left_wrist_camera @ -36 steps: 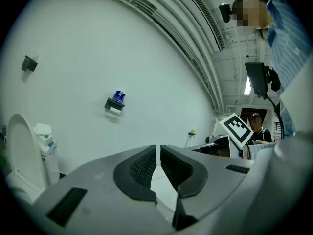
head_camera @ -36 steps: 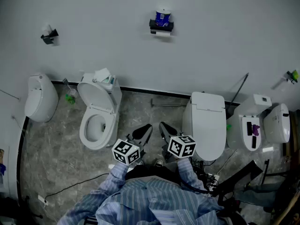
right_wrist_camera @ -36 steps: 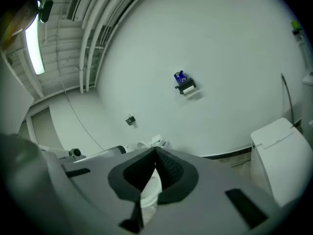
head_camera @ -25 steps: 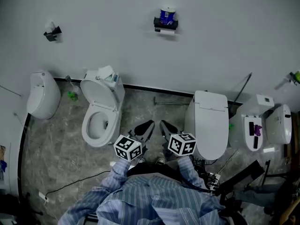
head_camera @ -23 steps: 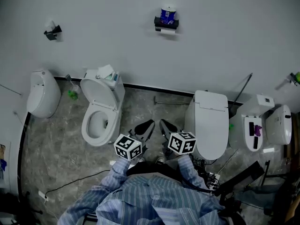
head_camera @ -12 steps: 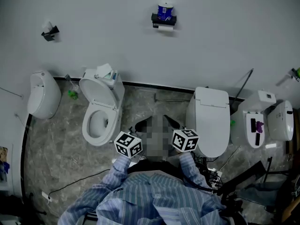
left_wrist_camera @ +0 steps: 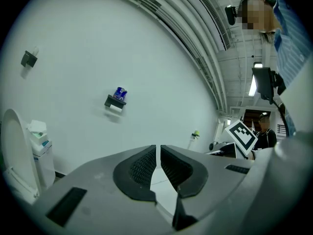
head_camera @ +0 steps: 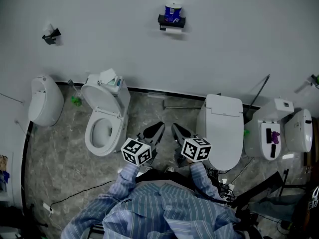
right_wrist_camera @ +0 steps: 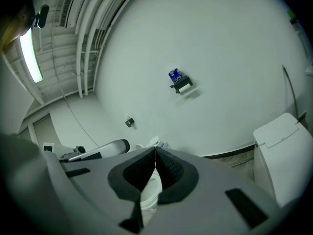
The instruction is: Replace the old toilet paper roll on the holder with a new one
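Observation:
High on the white wall hangs a black paper holder (head_camera: 171, 21). A blue-wrapped roll (head_camera: 173, 11) stands on top of it and a white roll (head_camera: 173, 29) hangs beneath. The same holder (left_wrist_camera: 115, 102) shows far off in the left gripper view, and the holder (right_wrist_camera: 182, 85) is small in the right gripper view too. My left gripper (head_camera: 157, 128) and right gripper (head_camera: 176, 128) are held side by side low in front of me. Both point at the wall, well short of the holder. Each is shut with nothing between its pads (left_wrist_camera: 146, 163) (right_wrist_camera: 166, 168).
An open toilet (head_camera: 102, 128) stands at the left and a closed-lid toilet (head_camera: 222, 128) at the right of my grippers. A urinal (head_camera: 44, 101) and a second small wall holder (head_camera: 50, 36) are further left. More fixtures (head_camera: 298, 131) crowd the right; a cable (head_camera: 79, 197) lies on the floor.
Both grippers have edged forward toward the wall together and stayed shut. The view has shifted slightly with my head.

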